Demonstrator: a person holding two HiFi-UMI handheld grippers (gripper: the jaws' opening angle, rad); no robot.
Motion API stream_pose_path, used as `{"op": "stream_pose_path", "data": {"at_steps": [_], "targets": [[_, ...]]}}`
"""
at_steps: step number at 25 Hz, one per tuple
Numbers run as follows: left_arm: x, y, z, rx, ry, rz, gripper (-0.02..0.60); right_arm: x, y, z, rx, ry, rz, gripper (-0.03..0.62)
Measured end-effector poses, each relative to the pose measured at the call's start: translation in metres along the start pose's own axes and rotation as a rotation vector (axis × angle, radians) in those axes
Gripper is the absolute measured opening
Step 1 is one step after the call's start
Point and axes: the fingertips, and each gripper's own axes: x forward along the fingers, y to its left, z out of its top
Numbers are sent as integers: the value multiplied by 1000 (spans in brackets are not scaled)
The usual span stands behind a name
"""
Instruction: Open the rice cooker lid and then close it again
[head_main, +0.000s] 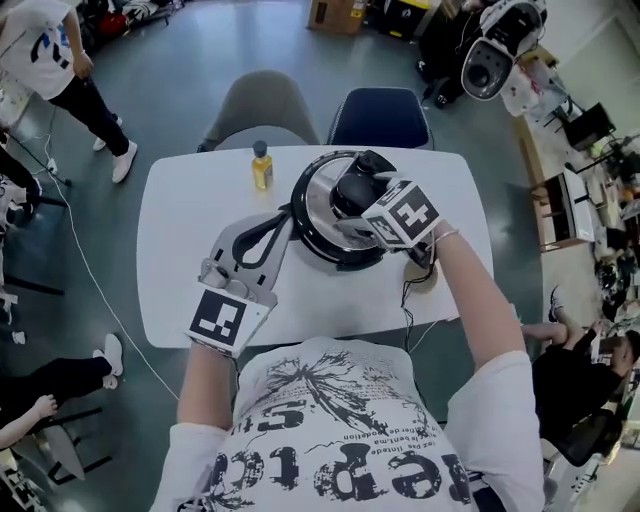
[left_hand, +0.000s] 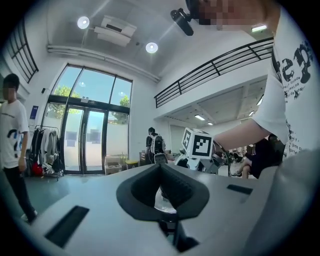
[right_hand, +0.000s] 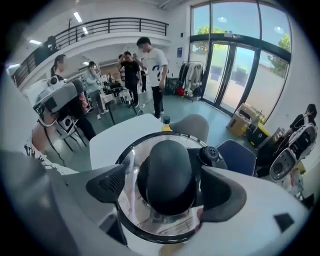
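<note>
The rice cooker (head_main: 312, 222) stands mid-table with its shiny lid (right_hand: 128, 201) down. A black knob (right_hand: 167, 172) tops the lid, with a small vent cap (right_hand: 209, 154) beside it. My right gripper (right_hand: 166, 186) points down over the lid, its jaws open wide on either side of the knob; a strip of bare lid shows between the left pad (right_hand: 107, 182) and the knob. In the head view the right gripper (head_main: 360, 188) covers the knob. My left gripper (head_main: 280, 218) lies level at the cooker's left side, its jaws shut (left_hand: 161, 172) and empty.
A yellow-capped bottle (head_main: 261, 165) stands on the white table (head_main: 180, 250) behind the cooker's left. A grey chair (head_main: 262, 105) and a blue chair (head_main: 380, 115) sit at the far edge. A cable (head_main: 408, 300) runs off the near right. People stand around the room.
</note>
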Motion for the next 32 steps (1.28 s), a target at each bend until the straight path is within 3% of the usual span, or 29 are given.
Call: {"op": "stream_pose_path", "data": {"at_steps": [9, 16, 21, 26, 32], "targets": [[3, -3, 1, 20, -5, -43, 14, 9, -4, 0, -8, 194, 53, 374], [2, 1, 1, 17, -11, -21, 14, 15, 7, 0, -33, 202, 76, 295], [16, -6, 10, 43, -14, -10, 14, 11, -2, 1, -20, 227, 73, 293], [27, -4, 14, 1, -28, 12, 14, 16, -13, 5, 0, 223, 65, 291], [23, -12, 9, 4, 2, 37, 14, 9, -15, 3, 34, 196, 79, 290]]}}
